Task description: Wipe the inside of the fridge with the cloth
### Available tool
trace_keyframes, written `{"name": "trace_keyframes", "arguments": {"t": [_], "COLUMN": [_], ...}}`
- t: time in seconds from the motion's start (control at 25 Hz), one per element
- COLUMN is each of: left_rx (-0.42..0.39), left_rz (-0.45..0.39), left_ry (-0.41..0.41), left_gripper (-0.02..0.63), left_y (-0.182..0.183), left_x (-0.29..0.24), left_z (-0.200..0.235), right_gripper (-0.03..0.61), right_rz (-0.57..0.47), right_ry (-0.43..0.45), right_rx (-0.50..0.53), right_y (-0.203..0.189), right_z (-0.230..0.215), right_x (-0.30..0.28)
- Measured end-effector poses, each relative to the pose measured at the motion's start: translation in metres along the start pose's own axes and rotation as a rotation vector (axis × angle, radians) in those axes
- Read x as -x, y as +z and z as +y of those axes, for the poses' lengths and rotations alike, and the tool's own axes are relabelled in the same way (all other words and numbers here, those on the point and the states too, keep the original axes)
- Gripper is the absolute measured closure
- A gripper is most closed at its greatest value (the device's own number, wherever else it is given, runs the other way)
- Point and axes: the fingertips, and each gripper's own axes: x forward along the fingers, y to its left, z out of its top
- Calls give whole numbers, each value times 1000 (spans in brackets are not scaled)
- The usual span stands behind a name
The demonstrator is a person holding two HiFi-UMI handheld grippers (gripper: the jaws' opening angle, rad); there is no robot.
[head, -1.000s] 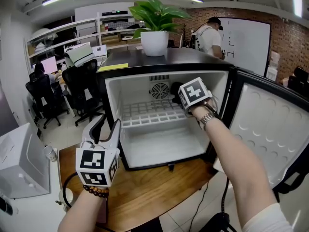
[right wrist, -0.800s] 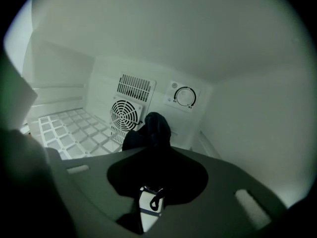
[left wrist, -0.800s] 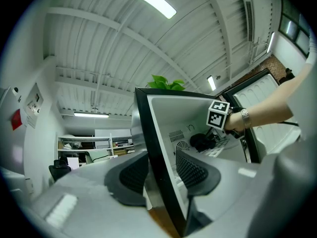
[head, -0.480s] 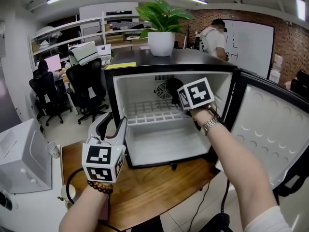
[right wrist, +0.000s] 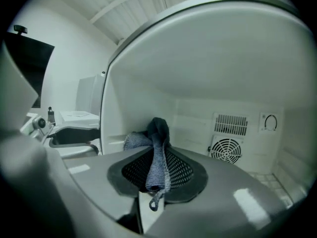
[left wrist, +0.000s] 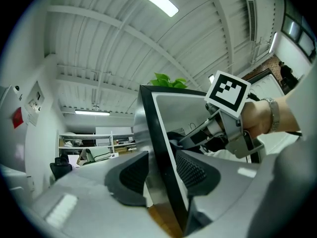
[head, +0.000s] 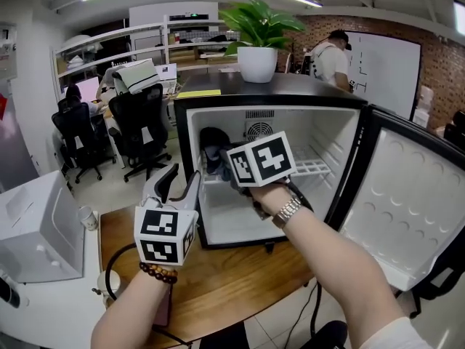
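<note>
Door on the fridge is swung wide right, so the front's open. Wire shelf cuts across inside; right gripper and cloth crowd its left wall.

The fridge door runs past the head view's right edge.

Surface finishes
Cloth: knitted, matt. Fridge liner: smooth white plastic. Counter: grained wood. Right tool: matt dimpled pads.
</note>
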Motion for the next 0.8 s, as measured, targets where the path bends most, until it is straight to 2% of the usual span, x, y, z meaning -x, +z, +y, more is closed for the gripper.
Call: {"name": "trace_keyframes", "arguments": {"t": [0.12,0.28,0.8], "left_rx": [11,18,15], "left_rz": [13,13,16], "left_ry": [-4,-7,-16], "left_gripper": [439,439,439], "left_y": [-6,-7,-6], "left_x": [-1,-1,-3], "left_z": [1,1,-8], "right_gripper": [508,508,508], "right_rz": [35,82,95], "right_ry": [34,25,-85], "right_rx": [-12,10,29], "right_y": [-15,-34,-53], "right_z": [17,23,-23], "right_x": [-11,-20,4]}}
